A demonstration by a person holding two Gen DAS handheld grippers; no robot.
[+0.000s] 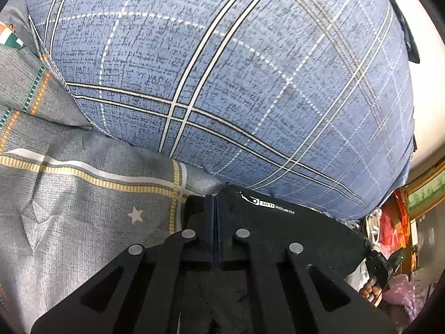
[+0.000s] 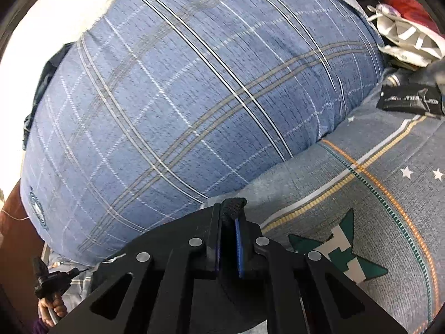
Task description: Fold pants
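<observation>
Left gripper (image 1: 216, 208) and right gripper (image 2: 232, 214) each pinch the black pants (image 1: 292, 231) beside a blue pillow (image 1: 222, 69).

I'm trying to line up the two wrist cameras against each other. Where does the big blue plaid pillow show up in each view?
Left wrist: the blue plaid pillow fills the upper and middle picture, above the left gripper.
Right wrist: the pillow fills the upper left and centre, above the right gripper.
Shared landmark: the grey star-print bedsheet, lower left in the left view, lower right in the right view.
</observation>
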